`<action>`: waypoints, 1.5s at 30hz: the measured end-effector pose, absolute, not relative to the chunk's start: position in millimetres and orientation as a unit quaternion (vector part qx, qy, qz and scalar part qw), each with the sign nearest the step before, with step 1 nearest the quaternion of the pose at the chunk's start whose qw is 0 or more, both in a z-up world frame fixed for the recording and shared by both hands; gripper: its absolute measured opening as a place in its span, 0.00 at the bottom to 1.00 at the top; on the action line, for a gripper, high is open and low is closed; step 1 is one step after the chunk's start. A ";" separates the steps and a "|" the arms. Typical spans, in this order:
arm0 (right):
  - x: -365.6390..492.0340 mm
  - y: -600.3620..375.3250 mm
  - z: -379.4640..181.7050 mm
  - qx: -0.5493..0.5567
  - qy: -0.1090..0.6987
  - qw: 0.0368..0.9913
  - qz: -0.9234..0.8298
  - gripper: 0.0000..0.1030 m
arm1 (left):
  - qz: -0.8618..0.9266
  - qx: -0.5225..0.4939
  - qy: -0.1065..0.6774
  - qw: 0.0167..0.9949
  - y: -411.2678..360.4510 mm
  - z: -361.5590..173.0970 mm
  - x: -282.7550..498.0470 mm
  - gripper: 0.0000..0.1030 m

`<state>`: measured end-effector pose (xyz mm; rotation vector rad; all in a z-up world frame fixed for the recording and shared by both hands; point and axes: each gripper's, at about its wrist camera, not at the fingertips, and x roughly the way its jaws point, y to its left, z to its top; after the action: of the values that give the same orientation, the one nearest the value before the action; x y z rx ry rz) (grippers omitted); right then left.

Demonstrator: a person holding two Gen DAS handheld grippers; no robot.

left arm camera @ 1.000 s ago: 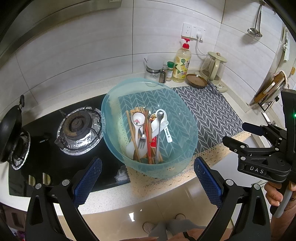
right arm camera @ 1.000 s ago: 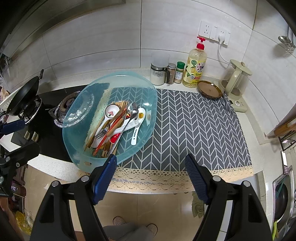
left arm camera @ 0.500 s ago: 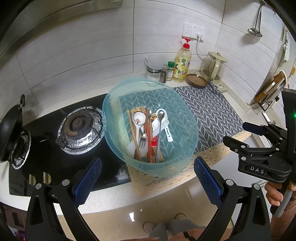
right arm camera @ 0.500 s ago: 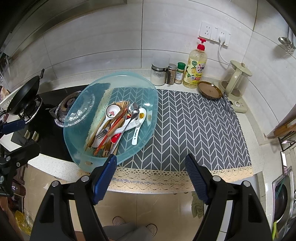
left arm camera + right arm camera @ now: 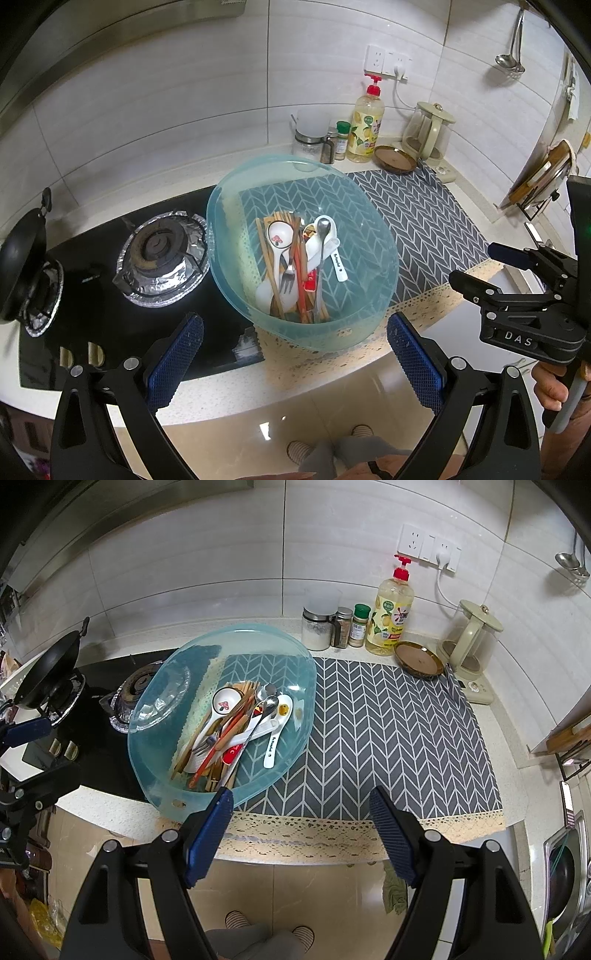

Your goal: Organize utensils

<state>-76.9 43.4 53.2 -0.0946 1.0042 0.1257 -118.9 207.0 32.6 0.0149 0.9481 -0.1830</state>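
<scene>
Two sets of tongs, both spread wide with nothing between the pads, both hanging off the front edge of the desk [image 5: 513, 738] over the floor. Left tongs [image 5: 295, 365] sit in front of the hob/basin boundary; right tongs [image 5: 301, 834] sit in front of the lace hem of the mat.

Utensils [image 5: 236, 727] are all piled in a translucent teal basin [image 5: 295, 664]: wooden chopsticks [image 5: 275, 258], a white ceramic spoon with a mushroom print [image 5: 279, 236], a fork [image 5: 287, 275], a long metal spoon [image 5: 322, 236], a white lettered spoon [image 5: 273, 746], plus red/orange handles mixed in. The pile runs roughly front to back and leans toward the basin's near wall.

Basin position: left part of the grey chevron mat [image 5: 388, 720], overlapping the mat's left edge and partly over the black gas hob [image 5: 110, 314]. Its near rim reaches close to the front edge of the desk. Foil-lined burner [image 5: 162, 251] is just beside the basin on the left.

Right part of the mat is bare. Along the back edge of the desk: spice jars [image 5: 351, 626], a yellow soap bottle [image 5: 391, 616], a brown dish [image 5: 417, 659] and a glass kettle [image 5: 472, 642]. Black wok [image 5: 48, 672] sits on the far-left burner.

A hand [image 5: 554, 384] on the right tongs' grip shows at the right of the left wrist view.
</scene>
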 end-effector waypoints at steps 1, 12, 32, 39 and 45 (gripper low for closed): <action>-77.1 43.4 52.4 -0.046 0.481 0.874 0.060 0.72 | -0.087 0.008 0.456 0.886 207.0 32.7 -118.9 0.96; -79.3 43.1 51.2 -0.038 0.482 0.872 0.073 0.72 | -0.058 0.030 0.457 0.887 204.4 28.2 -117.7 0.96; -89.1 33.4 49.6 -0.006 0.488 0.869 0.081 0.72 | -0.053 0.034 0.464 0.884 198.0 25.0 -125.6 0.96; -87.3 30.7 48.8 -0.001 0.495 0.864 0.093 0.72 | -0.049 0.029 0.470 0.881 194.3 25.0 -122.6 0.96; -81.9 26.5 48.5 0.004 0.498 0.861 0.104 0.72 | -0.042 0.026 0.471 0.881 192.7 27.0 -119.2 0.96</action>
<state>-81.9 26.5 48.5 0.0084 1.0453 0.2191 -119.2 192.7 27.0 0.0545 0.9819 -0.0871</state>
